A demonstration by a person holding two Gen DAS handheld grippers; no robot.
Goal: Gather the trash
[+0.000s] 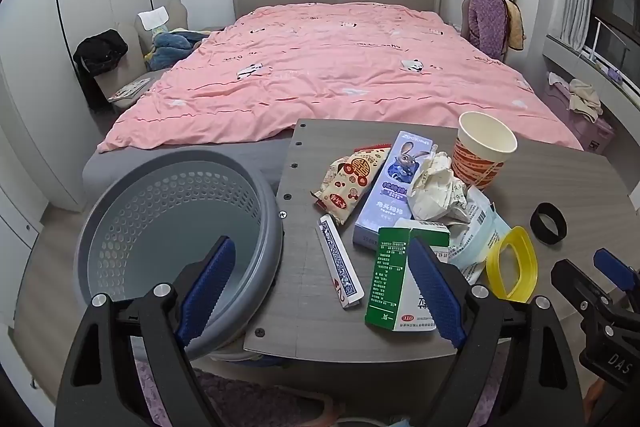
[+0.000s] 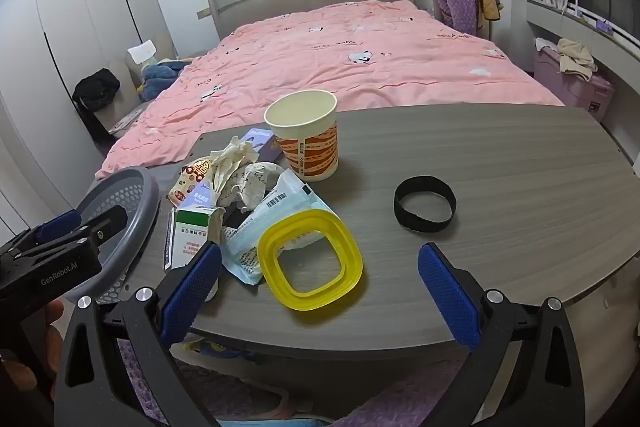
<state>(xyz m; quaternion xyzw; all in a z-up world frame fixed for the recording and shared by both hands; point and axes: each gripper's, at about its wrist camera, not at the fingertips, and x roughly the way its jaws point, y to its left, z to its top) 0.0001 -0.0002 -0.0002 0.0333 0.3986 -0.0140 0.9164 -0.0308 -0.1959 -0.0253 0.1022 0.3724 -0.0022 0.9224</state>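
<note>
Trash pile (image 1: 420, 195) sits mid-table (image 2: 520, 187), just right of the grey basket (image 1: 120, 227), which hangs at the table's left edge. All light stuff I'd guess: green carton (image 1: 394, 279) stiff, grab across its narrow faces; crumpled paper (image 2: 248, 179) soft, pinch anywhere; paper cup (image 2: 308, 143) crushable, take by the rim; yellow ring (image 2: 310, 263) rigid and maybe slick, clamp one side. Left gripper (image 1: 324, 291) spread wide, empty, near the carton. Right gripper (image 2: 320, 291) wide, empty, facing the ring
</note>
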